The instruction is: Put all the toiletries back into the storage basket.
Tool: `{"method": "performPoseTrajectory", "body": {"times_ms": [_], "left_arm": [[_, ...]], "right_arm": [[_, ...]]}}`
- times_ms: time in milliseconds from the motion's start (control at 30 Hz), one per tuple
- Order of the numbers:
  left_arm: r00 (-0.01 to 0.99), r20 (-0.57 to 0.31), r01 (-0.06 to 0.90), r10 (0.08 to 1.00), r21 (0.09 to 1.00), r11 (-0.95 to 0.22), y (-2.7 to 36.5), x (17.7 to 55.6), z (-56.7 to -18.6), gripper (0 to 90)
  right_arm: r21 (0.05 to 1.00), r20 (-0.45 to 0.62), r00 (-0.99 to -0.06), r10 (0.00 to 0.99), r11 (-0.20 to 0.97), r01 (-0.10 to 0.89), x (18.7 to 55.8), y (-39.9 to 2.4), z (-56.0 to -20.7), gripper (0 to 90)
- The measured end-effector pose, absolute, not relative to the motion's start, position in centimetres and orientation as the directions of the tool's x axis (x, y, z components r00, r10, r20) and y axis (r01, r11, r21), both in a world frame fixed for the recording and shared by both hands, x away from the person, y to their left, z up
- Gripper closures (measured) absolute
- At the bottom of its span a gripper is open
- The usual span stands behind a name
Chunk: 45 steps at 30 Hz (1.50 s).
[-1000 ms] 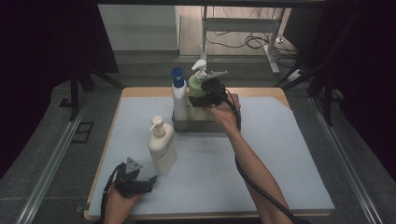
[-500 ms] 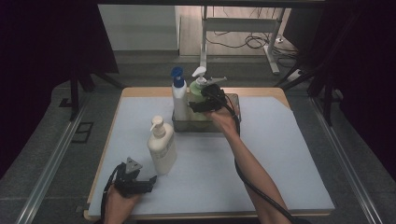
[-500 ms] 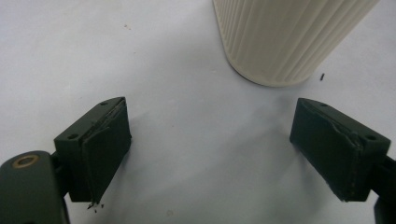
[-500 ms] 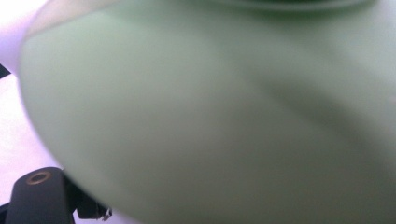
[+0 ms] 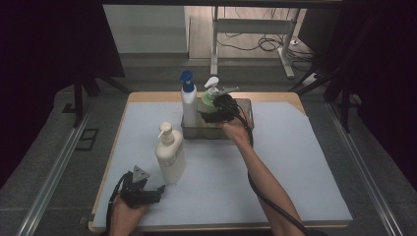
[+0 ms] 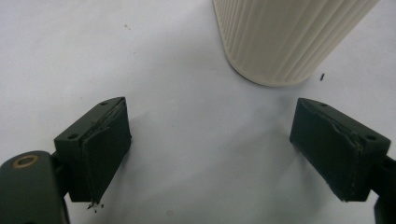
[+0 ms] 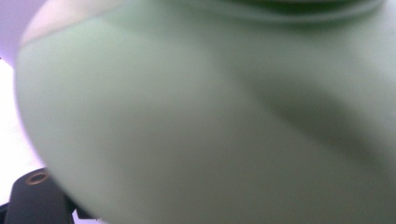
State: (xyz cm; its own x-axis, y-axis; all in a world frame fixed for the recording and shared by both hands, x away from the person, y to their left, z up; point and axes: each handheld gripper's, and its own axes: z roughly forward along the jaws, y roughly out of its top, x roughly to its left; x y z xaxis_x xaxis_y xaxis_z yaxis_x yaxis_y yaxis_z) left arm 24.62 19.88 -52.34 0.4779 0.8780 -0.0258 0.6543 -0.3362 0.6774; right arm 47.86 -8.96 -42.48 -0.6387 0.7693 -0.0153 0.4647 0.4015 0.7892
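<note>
1. The green bottle (image 5: pixel 208 101) stands in the metal tray (image 5: pixel 244 105) at the far middle of the surface (image 5: pixel 295 162), held by the right gripper (image 5: pixel 212 114), whose jaws stand wide around its body.
2. A blue-capped white bottle (image 5: pixel 188 104) rises just left of it, touching the tray's left end.
3. A cream pump bottle (image 5: pixel 170 156) stands nearer, left, apart from the tray.
4. The left gripper (image 5: pixel 158 189) rests at the near left, jaws wide and empty, near the cream bottle's base.
5. Three bottles, one tray; no writing can be read.

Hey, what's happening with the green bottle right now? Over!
Right gripper clamped on green bottle, low in the grey tray. Left gripper open, empty, near cream bottle. Blue-capped bottle close beside.
</note>
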Motion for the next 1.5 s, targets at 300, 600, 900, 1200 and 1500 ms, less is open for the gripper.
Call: {"method": "performPoseTrajectory", "body": {"times_ms": [300,600,900,1200,1500], "left_arm": [[0.477,-0.026,0.654,0.878,0.678,-0.336,19.9,24.6,-52.3,12.2],[0.478,-0.026,0.654,0.878,0.678,-0.336,19.9,24.6,-52.3,12.2],[0.478,-0.026,0.654,0.878,0.678,-0.335,19.9,24.6,-52.3,12.2],[0.478,-0.026,0.654,0.878,0.678,-0.336,19.9,24.6,-52.3,12.2],[0.477,-0.026,0.654,0.878,0.678,-0.335,19.9,24.6,-52.3,12.2]], "right_arm": [[0.781,-0.026,-0.635,0.772,0.412,0.469,47.8,-8.8,-42.5,2.4],[0.782,-0.005,-0.643,0.766,0.404,0.475,47.0,-9.2,-41.6,0.0],[0.775,-0.031,-0.644,0.764,0.426,0.467,45.6,-10.6,-41.4,4.1],[0.807,0.03,-0.654,0.756,0.367,0.462,44.1,-13.3,-41.3,34.9],[0.813,0.044,-0.619,0.784,0.332,0.478,44.1,-15.3,-41.4,65.3]]}}
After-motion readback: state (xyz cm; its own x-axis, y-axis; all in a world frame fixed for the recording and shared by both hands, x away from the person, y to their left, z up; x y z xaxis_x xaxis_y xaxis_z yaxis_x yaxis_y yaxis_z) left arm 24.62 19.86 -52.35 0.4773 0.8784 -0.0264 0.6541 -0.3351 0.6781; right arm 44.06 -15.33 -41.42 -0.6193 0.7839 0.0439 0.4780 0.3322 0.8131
